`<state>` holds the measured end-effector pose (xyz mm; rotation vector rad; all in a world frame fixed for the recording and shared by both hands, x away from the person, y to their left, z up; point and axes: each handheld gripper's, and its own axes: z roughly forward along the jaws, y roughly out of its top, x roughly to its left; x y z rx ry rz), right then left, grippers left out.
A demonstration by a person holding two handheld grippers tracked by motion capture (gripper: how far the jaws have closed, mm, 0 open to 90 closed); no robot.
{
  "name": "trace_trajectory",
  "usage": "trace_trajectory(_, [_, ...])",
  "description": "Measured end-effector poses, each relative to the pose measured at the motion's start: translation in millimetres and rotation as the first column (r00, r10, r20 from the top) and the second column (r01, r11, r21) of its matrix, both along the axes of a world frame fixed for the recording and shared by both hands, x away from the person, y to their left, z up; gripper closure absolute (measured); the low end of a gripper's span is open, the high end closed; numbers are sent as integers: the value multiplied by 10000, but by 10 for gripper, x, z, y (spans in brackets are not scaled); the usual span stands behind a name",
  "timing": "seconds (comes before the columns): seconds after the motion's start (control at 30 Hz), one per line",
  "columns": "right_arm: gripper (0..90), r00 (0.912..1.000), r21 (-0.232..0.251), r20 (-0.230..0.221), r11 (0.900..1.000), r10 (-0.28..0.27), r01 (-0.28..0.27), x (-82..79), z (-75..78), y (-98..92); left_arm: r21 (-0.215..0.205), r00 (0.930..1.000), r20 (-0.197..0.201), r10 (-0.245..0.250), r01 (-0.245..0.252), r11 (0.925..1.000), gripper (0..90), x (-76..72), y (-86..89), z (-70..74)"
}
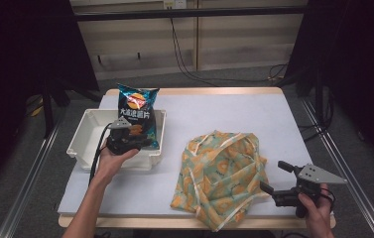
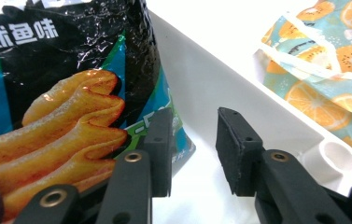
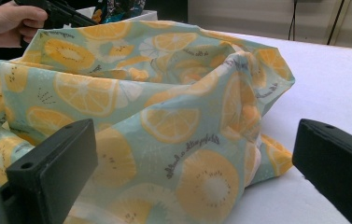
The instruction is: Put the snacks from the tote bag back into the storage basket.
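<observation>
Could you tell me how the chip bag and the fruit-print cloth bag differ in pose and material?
The chip bag stands upright in the white bin; the fruit-print cloth bag lies crumpled on the table. The chip bag is glossy dark foil; the cloth bag is matte, pale green with orange slices. Neither is gripped.

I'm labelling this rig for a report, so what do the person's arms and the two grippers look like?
Both forearms are bare, no sleeves. The left gripper is black, with a black cable trailing back along the arm. The right gripper is black too, topped by a grey three-cornered plate with small holes. Their jaws are flat, blocky black pads fixed with brass-coloured rivets.
</observation>
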<state>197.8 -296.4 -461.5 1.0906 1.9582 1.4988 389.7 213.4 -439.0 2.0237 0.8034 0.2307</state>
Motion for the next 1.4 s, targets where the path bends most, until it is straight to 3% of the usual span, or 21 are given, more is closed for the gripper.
trace_trajectory(0.17, [0, 10000, -5, 2, 10000, 15, -15, -5, 0, -4, -234, 9995, 324, 48, -40, 9997, 547, -97, 23, 73])
trace_trajectory(0.27, [0, 10000, -23, 44, 10000, -17, 17, -9, 1, -12, -371, 9982, 564, 224, -203, 9991, 434, -169, 33, 109])
trace_trajectory(0.4, [0, 10000, -33, 54, 10000, -30, 30, -10, 4, -19, -345, 9955, 874, 377, -348, 9988, 287, -283, 30, 154])
trace_trajectory(0.57, [0, 10000, -18, 57, 10000, -55, 55, -11, 5, -21, -297, 9905, 1282, 490, -456, 9985, 166, -430, 45, 201])
trace_trajectory(0.8, [0, 10000, 17, 42, 10000, -74, 74, -6, 2, -22, -356, 9855, 1588, 603, -553, 9978, 100, -622, 86, 231])
trace_trajectory(0.87, [0, 9999, 35, 35, 9999, -143, 143, -6, 2, -18, -542, 9861, 1527, 652, -575, 9969, 83, -686, 98, 228])
trace_trajectory(1.2, [0, 9999, -73, 73, 9999, -120, 120, -22, 0, -28, -833, 9783, 1730, 1140, -1008, 9914, 69, -948, 166, 166])
trace_trajectory(1.4, [0, 9999, -56, 28, 9999, -125, 125, -21, -8, -27, -915, 9786, 1749, 1086, -937, 9914, 59, -1072, 199, 169])
